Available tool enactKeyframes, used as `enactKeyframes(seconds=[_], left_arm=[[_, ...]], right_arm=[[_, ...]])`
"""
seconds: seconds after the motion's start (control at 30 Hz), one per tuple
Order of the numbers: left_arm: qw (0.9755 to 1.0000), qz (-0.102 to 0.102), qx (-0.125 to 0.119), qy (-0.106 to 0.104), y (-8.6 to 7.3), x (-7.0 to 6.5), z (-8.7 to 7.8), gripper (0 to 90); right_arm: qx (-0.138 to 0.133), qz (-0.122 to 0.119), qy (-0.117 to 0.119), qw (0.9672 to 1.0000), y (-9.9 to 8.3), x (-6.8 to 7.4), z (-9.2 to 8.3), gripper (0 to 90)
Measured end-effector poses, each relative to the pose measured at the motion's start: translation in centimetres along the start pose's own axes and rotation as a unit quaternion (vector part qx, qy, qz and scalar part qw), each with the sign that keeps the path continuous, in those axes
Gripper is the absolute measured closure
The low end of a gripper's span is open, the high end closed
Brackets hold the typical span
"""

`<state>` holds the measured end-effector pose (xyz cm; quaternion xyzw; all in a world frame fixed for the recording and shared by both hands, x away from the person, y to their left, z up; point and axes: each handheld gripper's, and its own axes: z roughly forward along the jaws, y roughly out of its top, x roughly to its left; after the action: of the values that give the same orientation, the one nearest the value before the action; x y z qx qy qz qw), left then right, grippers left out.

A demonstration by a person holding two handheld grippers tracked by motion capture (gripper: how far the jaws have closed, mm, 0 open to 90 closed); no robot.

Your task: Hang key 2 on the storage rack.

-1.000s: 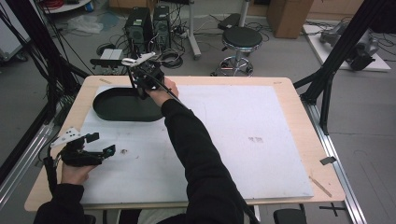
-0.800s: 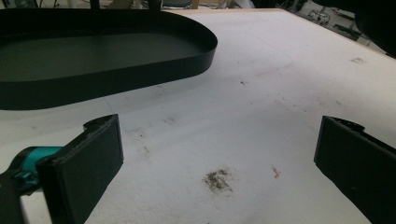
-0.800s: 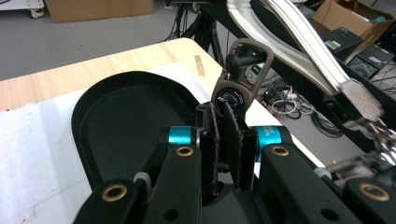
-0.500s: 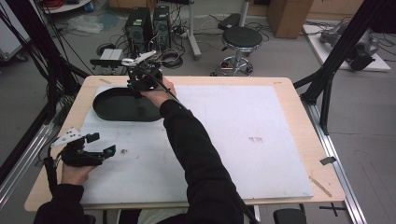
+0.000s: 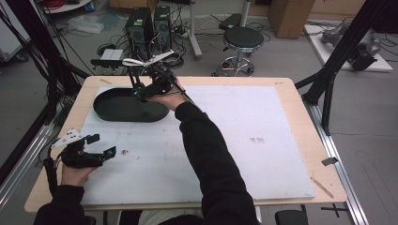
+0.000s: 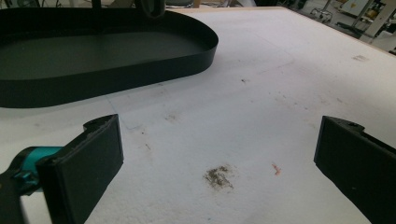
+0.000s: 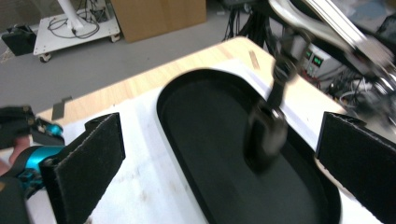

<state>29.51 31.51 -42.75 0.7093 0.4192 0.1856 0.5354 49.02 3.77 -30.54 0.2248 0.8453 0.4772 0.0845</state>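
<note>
Near far-left corner of worktop (image 5: pixel 281 140), black oval tray (image 5: pixel 112 110) lay on white sheet, long side roughly along far edge. R gripper (image 5: pixel 141 91) hovered over tray's right half w/ jaws spread wide, nothing between them. In right gripper view a dark, blurred object (image 7: pixel 265 135) stood in tray (image 7: pixel 205 154), w/ a metal arm-like piece (image 7: pixel 327 28) above it; couldn't tell if the two were joined or what the object was. L gripper (image 5: pixel 101 147) rested near front-left corner, well apart from tray, jaws also released and empty; a hand (image 5: pixel 72 173) held it low over sheet.

Risks, as judged: R jaws coming down could clip tray's thin wall and shove or tip it toward far edge; tray looked light, so likely to slide on sheet. A pinch on blurred object might miss, since its outline was unclear.

Hard to read: tray's right end hidden behind R hand in high view; tray's left end cut off in left gripper view (image 6: pixel 93 70). Small dirt smudge (image 6: pixel 218 176) on sheet between L jaws.
</note>
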Motion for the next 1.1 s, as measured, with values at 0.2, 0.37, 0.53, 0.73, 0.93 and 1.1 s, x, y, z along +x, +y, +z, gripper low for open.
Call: enactKeyframes(seconds=[0.2,0.37,0.53,0.73,0.93,1.1], left_arm=[[1.0,-0.004,-0.004,0.006,0.0,0.1,-0.1,1.7],[1.0,0.0,-0.003,0.008,0.0,0.0,0.0,1.7],[0.9999,-0.001,0.001,0.012,0.0,0.0,0.1,1.8],[0.9999,0.002,0.003,0.012,0.2,-0.2,0.2,1.7],[0.9999,0.004,0.003,0.014,0.2,-0.4,0.3,1.8],[0.9998,0.008,0.009,0.015,0.2,-0.5,0.3,1.7]], right_arm=[[0.014,0.007,-0.005,0.9999,-1.3,-0.8,-1.5,0.6],[0.007,0.007,-0.009,0.9999,-1.8,-0.9,-2.9,0.6],[0.01,0.014,-0.016,0.9997,-2.8,-1.4,-4.3,0.6],[-0.006,0.012,-0.025,0.9996,-3.7,-1.8,-6.3,0.7],[-0.018,0.01,-0.044,0.9988,-5.0,-2.3,-8.5,0.7],[-0.031,0.014,-0.05,0.9982,-6.0,-2.8,-10.2,0.7]])
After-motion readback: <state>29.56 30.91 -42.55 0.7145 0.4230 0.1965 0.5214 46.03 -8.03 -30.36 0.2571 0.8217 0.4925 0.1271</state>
